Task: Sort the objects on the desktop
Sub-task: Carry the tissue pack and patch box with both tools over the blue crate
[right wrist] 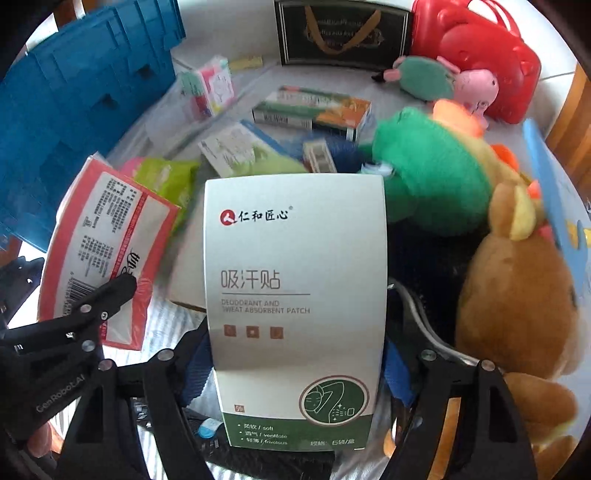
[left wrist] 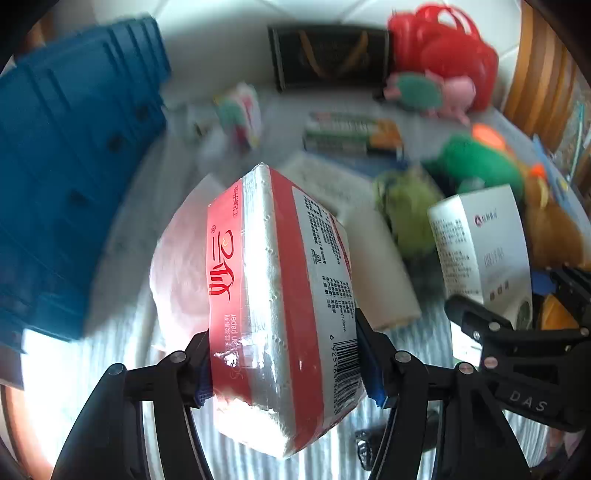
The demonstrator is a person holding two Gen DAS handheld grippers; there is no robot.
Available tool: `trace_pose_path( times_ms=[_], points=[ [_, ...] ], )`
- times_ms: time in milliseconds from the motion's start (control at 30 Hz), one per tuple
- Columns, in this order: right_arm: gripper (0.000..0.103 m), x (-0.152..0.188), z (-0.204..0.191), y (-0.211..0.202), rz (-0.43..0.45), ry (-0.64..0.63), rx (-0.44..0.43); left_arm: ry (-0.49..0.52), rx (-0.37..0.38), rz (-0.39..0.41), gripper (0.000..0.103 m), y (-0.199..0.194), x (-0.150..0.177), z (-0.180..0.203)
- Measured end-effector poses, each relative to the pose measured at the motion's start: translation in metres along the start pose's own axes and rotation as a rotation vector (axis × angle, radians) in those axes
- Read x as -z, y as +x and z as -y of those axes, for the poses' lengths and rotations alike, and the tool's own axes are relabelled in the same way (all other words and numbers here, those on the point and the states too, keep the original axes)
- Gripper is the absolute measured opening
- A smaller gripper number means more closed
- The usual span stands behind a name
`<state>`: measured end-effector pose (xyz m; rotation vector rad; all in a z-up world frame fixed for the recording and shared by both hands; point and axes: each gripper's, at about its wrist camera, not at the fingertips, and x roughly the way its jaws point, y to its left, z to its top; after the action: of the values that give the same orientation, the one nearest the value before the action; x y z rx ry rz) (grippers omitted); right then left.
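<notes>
A red-and-white tissue pack (left wrist: pixel 280 295) fills the middle of the left wrist view, tilted and held off the table. My left gripper (left wrist: pixel 285 369) is shut on it, its blue pads pressing both long sides near the barcode end. A white-and-green box of sweat patches (right wrist: pixel 295 280) stands upright in the right wrist view. My right gripper (right wrist: pixel 297 369) is shut on its lower half. Each view also catches the other hand: the white box (left wrist: pixel 480 251) at the right, the tissue pack (right wrist: pixel 107 243) at the left.
A blue crate (right wrist: pixel 74 110) stands at the left. A dark gift bag (right wrist: pixel 343 33) and a red carry case (right wrist: pixel 476 55) stand at the back. Green (right wrist: pixel 432 173), brown (right wrist: pixel 517 295) and pink (right wrist: pixel 476 86) plush toys crowd the right. Small boxes (right wrist: pixel 314 110) and a green packet (right wrist: pixel 166 177) lie mid-table.
</notes>
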<state>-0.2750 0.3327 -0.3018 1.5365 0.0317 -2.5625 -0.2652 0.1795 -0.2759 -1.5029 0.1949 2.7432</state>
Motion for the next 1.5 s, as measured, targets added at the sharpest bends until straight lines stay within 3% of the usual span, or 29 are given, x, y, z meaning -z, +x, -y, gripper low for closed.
trace_pose_path(
  times_ms=[500, 733, 933, 1233, 1500],
  points=[
    [0.077, -0.047, -0.035, -0.11, 0.252, -0.108, -0.048, -0.121, -0.097, 0.207, 0.062, -0.1, -0.029, -0.047],
    [0.077, -0.072, -0.067, -0.166, 0.383, -0.187, -0.085, -0.206, -0.174, 0.319, 0.062, -0.156, -0.037, -0.08],
    [0.077, -0.09, -0.11, -0.198, 0.457, -0.237, -0.111, -0.25, -0.195, 0.421, 0.062, -0.204, -0.044, -0.121],
    [0.077, -0.125, -0.213, -0.239, 0.572, -0.265, -0.161, -0.28, -0.24, 0.543, 0.062, -0.256, -0.056, -0.234],
    [0.077, -0.173, -0.343, -0.238, 0.598, -0.256, -0.283, -0.295, -0.361, 0.532, 0.063, -0.26, -0.064, -0.38]
  ],
)
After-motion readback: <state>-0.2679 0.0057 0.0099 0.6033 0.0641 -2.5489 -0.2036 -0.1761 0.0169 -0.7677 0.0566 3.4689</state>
